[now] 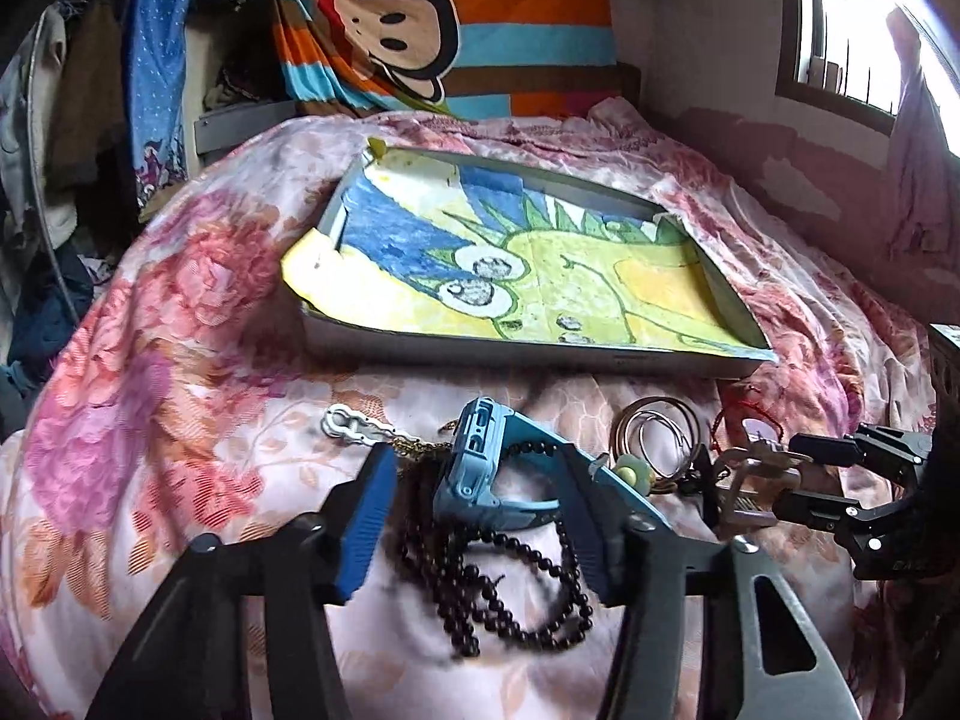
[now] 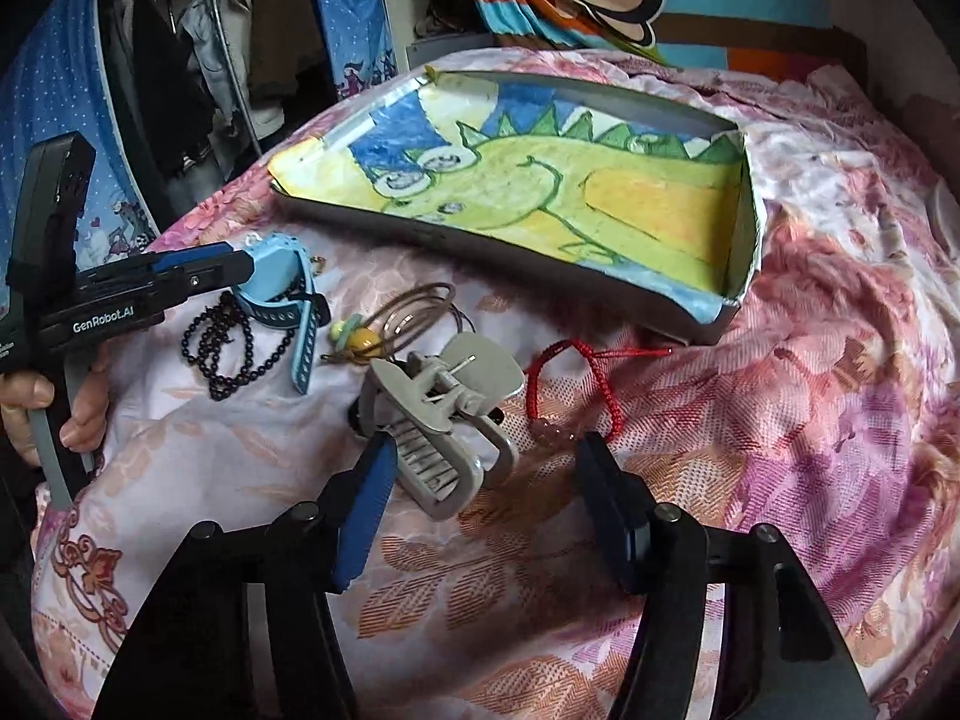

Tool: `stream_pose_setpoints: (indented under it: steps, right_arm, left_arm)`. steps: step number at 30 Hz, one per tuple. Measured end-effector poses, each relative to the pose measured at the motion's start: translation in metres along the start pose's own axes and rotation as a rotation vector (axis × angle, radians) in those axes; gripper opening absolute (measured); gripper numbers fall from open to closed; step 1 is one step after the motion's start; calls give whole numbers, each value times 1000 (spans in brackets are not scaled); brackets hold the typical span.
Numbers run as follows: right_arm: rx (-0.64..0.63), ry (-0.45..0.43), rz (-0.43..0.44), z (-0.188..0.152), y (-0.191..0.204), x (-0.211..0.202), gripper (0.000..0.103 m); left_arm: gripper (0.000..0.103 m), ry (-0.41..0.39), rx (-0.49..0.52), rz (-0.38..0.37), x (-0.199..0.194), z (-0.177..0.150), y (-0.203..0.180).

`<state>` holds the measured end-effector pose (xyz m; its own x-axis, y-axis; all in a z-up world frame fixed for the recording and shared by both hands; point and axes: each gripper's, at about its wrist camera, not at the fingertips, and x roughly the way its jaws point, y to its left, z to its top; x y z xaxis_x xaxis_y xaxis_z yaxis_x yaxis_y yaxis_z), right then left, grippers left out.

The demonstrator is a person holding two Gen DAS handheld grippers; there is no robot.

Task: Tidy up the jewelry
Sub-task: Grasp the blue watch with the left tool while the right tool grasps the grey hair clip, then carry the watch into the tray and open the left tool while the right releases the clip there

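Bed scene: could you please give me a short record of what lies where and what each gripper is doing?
surface: floral bedspread
tray: lined with a dinosaur drawing, no jewelry inside
left gripper: jaws open around the blue watch
right gripper: jaws open around the grey claw clip
loose on bedspread: black beads, red bracelet, bangles

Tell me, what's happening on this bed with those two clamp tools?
A person holding a gripper in each hand is sorting jewelry on a floral bedspread. The left gripper straddles a blue watch lying on dark beads; the right gripper is around a grey hair claw, its pads not yet pressing. A red bracelet and thin bangles lie nearby. The tray, lined with a dinosaur drawing, holds no jewelry yet.
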<state>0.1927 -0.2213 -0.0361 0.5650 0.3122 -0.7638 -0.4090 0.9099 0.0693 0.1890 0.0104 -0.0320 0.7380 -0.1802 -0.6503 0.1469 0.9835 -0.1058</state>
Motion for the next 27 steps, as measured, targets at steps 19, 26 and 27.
stream_pose_setpoints:
  steps: [19,26,27]
  right_arm:
    - [-41,-37,-17,-6,9,-2,23]
    - [-41,-67,-18,-7,9,-6,23]
    - [-42,-75,-17,-7,9,-8,23]
  left_arm:
    - [19,-11,-1,42,-7,-3,-6]
    - [19,-64,17,-31,-29,-3,-19]
    - [19,-67,23,-33,-29,-4,-21]
